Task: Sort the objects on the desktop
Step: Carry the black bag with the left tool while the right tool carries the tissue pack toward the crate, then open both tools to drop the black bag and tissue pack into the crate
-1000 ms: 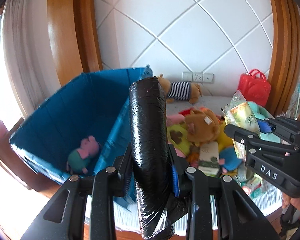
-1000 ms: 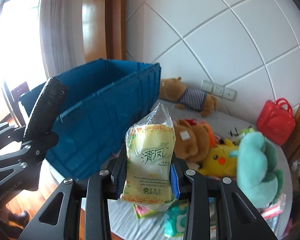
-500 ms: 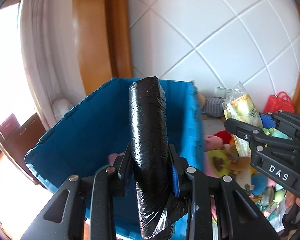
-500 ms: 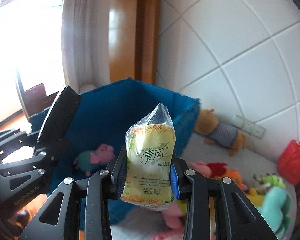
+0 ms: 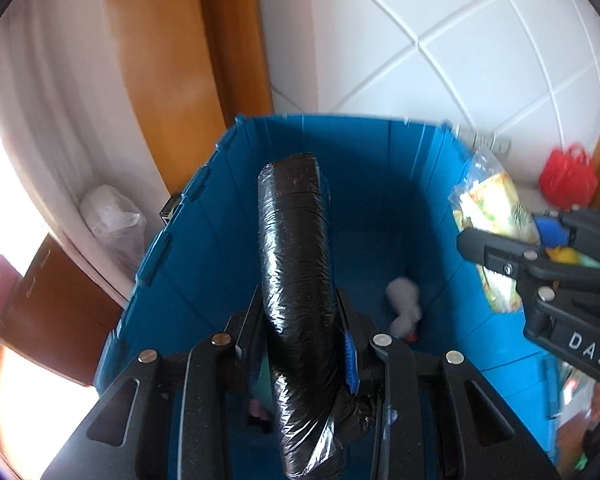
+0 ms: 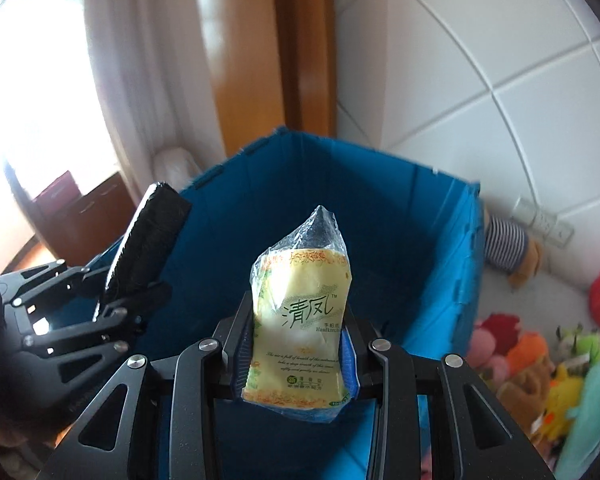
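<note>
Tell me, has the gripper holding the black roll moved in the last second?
Yes. The left gripper with the black roll swung left from the toy pile to above the blue bin, which now fills its view.

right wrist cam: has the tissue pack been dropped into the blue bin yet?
No. The tissue pack is clamped upright in the right gripper, above the blue bin.

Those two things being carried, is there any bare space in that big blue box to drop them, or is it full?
The blue bin is mostly bare: its floor is open between the far wall and a small pale toy lying near the right wall. The black roll and the tissue pack should fit there. The tabletop right of the bin is crowded with plush toys.
</note>
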`<state>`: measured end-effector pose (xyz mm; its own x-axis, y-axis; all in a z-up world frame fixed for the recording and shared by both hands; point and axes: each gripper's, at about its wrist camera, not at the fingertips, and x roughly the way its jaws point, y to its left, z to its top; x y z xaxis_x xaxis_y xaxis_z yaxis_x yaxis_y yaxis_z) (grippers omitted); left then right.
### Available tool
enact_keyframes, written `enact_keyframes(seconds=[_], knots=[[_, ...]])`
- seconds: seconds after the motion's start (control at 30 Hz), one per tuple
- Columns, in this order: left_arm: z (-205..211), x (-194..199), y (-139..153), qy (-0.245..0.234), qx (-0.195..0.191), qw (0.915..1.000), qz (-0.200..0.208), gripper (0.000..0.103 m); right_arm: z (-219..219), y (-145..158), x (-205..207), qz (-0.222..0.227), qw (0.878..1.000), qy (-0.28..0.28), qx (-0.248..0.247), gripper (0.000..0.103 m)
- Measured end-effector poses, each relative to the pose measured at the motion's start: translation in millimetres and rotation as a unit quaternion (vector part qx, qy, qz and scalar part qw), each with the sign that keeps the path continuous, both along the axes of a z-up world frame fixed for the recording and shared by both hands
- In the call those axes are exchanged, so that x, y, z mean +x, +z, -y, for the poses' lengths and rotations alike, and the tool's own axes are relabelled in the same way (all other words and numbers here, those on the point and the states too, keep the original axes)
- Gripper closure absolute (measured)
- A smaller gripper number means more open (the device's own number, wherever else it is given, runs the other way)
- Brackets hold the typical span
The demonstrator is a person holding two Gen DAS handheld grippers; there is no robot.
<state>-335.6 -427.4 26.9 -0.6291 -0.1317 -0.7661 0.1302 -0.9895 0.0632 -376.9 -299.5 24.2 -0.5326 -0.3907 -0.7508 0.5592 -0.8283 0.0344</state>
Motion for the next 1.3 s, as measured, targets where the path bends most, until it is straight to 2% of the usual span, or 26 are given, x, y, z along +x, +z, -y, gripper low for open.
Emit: enact_keyframes(seconds=[0.17, 0.33, 0.43, 0.6, 0.87, 0.97, 1.0, 1.03, 1.1, 1.3], knots=[[21, -44, -25, -0.033, 0.025, 0.9969, 0.067, 0.072, 28, -38, -44, 0.064, 0.995, -0.056, 0.053, 0.068], [22, -81, -74, -0.049, 0.047, 0.9883, 0.137, 0.072, 35, -86, -75, 0.124, 0.982, -0.103, 0.098, 0.068], [21, -97, -97, -0.06, 0.052, 0.9831, 0.165, 0.072, 32, -112, -90, 0.152, 0.974, -0.124, 0.112, 0.068], [7, -113, -120, -0.079, 0.048, 0.978, 0.187, 0.072, 23, -142, -104, 0.182, 0.965, -0.143, 0.121, 0.068], [8, -125, -136, -0.074, 0.052, 0.9757, 0.2, 0.072, 11, -161, -119, 0.199, 0.958, -0.163, 0.127, 0.068], [9, -127, -139, -0.066, 0.046, 0.9766, 0.2, 0.066, 8, -165, -121, 0.202, 0.957, -0.167, 0.125, 0.066], [10, -127, -140, -0.063, 0.044, 0.9771, 0.198, 0.057, 8, -164, -123, 0.202, 0.957, -0.169, 0.124, 0.064], [10, -127, -139, -0.061, 0.042, 0.9777, 0.197, 0.043, 8, -162, -126, 0.203, 0.957, -0.17, 0.122, 0.058], [13, -130, -137, -0.058, 0.036, 0.9793, 0.191, 0.03, 7, -161, -126, 0.201, 0.956, -0.173, 0.122, 0.054], [18, -123, -129, -0.061, 0.035, 0.9801, 0.185, 0.03, 6, -151, -123, 0.195, 0.959, -0.171, 0.118, 0.053]])
